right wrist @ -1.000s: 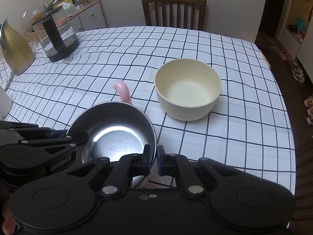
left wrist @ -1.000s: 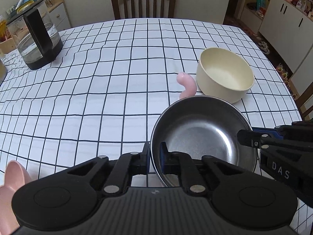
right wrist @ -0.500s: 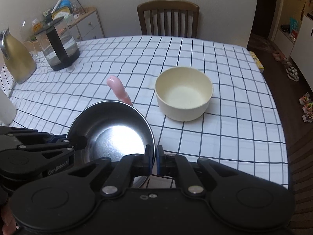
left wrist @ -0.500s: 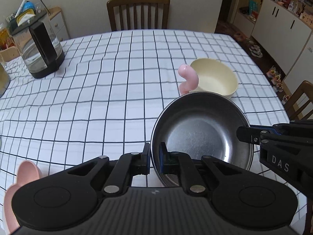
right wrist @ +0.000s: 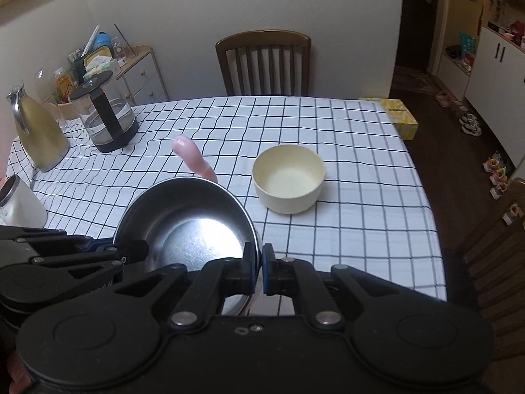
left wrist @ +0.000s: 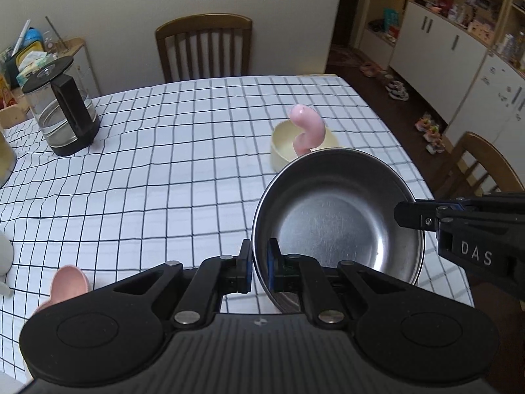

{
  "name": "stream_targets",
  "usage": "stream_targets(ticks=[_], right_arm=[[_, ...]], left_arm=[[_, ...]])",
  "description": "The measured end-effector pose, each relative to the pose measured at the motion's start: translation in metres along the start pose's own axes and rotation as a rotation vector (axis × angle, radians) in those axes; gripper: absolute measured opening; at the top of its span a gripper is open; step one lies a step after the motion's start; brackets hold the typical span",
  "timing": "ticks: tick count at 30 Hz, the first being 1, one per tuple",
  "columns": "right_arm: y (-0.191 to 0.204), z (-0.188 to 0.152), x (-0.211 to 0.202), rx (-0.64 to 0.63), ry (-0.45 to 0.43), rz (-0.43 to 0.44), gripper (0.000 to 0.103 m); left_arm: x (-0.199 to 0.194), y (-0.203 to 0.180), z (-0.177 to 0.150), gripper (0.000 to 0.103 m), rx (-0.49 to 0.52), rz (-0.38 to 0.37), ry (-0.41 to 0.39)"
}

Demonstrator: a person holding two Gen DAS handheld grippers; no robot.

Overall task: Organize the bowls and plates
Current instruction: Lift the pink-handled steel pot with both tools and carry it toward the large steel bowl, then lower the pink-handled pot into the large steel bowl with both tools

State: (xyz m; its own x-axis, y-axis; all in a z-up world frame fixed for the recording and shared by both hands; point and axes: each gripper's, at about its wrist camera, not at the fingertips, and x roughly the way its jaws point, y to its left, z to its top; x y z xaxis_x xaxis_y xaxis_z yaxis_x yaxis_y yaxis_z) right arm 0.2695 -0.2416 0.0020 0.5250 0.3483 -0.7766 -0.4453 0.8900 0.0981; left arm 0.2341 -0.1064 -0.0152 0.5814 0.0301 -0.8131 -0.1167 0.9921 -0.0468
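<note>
A steel bowl (left wrist: 338, 226) is held in the air above the checked table (left wrist: 157, 170). My left gripper (left wrist: 259, 266) is shut on its near-left rim. My right gripper (right wrist: 257, 264) is shut on its right rim; the bowl also shows in the right wrist view (right wrist: 187, 226). A cream bowl (right wrist: 288, 179) stands on the table beyond, partly hidden behind the steel bowl in the left wrist view (left wrist: 285, 144). A pink curved piece (left wrist: 306, 128) sticks up from behind the steel bowl's far rim; what it belongs to is hidden.
A glass kettle (right wrist: 106, 116), a gold jug (right wrist: 39, 131) and a white cup (right wrist: 19, 203) stand along the table's left side. A pink spoon-like object (left wrist: 67, 284) shows at the lower left. A chair (right wrist: 262, 62) stands behind the table, a yellow box (right wrist: 402, 116) at its far right corner.
Both grippers have lifted the steel bowl higher above the table; the cream bowl and the table look smaller and farther below.
</note>
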Motion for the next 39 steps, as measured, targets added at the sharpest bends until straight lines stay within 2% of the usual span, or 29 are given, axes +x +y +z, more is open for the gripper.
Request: stream_targets(ticks=[8, 16, 28, 39], right_arm=[[0.0, -0.033, -0.038, 0.044, 0.007, -0.034, 0.006], [-0.001, -0.076, -0.057, 0.09, 0.047, -0.063, 0.006], [-0.017, -0.14, -0.054, 0.207, 0.135, -0.096, 0.006], [-0.028, -0.155, -0.038, 0.245, 0.191, -0.099, 0.006]], left_arm=[[-0.026, -0.02, -0.034, 0.008, 0.078, -0.034, 0.035], [-0.03, -0.036, -0.074, 0.008, 0.133, -0.081, 0.095], [-0.008, -0.063, -0.118, 0.008, 0.231, -0.089, 0.185], [0.017, -0.068, -0.124, 0.008, 0.242, -0.096, 0.236]])
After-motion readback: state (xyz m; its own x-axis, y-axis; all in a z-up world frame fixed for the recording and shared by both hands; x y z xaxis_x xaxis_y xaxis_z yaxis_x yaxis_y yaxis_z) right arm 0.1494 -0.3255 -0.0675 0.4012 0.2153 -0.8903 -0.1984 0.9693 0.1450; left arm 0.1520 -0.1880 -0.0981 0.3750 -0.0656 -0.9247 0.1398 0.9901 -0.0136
